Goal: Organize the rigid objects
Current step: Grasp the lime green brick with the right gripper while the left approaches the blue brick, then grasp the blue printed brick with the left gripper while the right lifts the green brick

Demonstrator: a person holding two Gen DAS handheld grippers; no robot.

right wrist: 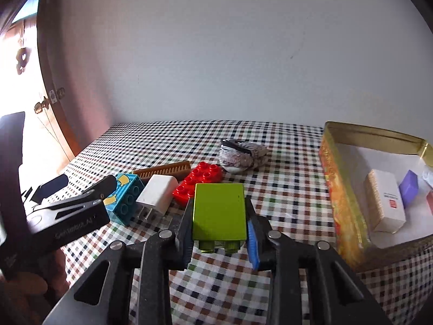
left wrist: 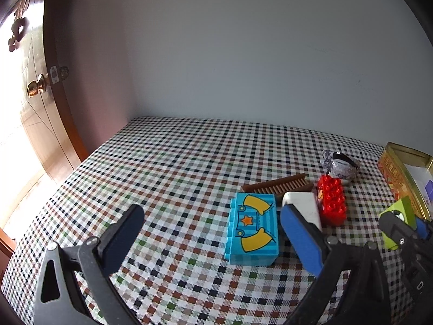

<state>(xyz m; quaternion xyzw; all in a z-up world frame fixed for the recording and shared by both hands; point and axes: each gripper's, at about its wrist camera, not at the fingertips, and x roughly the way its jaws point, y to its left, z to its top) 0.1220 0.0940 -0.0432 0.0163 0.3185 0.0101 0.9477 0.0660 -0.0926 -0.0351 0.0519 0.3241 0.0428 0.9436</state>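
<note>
The right gripper (right wrist: 219, 223) is clamped on a lime-green block (right wrist: 219, 211), holding it above the checked surface (right wrist: 284, 189) with its studs pointing back toward the camera. The left gripper (left wrist: 212, 233) stands wide open with nothing between its pads, hovering just short of the blue printed block (left wrist: 253, 228). Close around that block lie a white charger plug (right wrist: 157, 193), a red studded block (right wrist: 199, 182) and a brown comb (right wrist: 165, 172), with a grey patterned bundle (right wrist: 242, 153) a little farther back. To the right sits an open gold tin (right wrist: 341, 189), already holding a white box (right wrist: 385, 201) and a purple piece (right wrist: 408, 189). So the sorting looks partly done: some items are in the tin, the green block seems next, and the cluster remains loose.
</note>
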